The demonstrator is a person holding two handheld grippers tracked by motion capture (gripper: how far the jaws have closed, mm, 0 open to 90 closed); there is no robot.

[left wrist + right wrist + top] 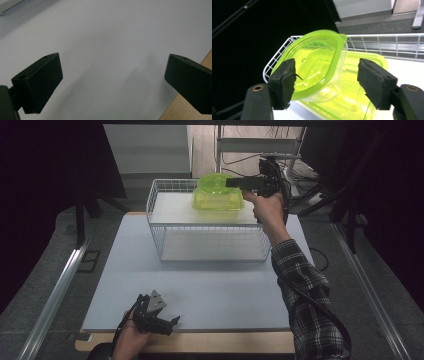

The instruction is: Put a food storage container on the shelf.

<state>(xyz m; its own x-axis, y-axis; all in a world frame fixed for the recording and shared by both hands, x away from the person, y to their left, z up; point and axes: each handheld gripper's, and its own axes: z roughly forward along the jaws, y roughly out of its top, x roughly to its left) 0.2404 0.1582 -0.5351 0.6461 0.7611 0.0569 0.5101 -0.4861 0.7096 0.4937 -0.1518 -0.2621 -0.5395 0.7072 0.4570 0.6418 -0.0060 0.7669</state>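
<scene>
The right gripper (325, 82) has its jaws spread around the green lid (312, 65), letting it rest tilted on the green box (218, 200) atop the wire rack (210, 227), while the left gripper (159, 317), jaws spread and holding nothing, waits at the surface's (210, 290) near edge.

containers (218, 195): translucent lime green | basket (210, 251): white wire | table (200, 290): pale grey | sleeve (307, 295): black-white plaid

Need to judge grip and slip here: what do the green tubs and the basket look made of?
Green tubs: likely thin plastic, translucent and glossy; the basket wires show through the walls and highlights glint on the rims. Basket: looks like white-coated metal wire, a thin welded grid with a smooth finish; the coating type can't be told.
</scene>
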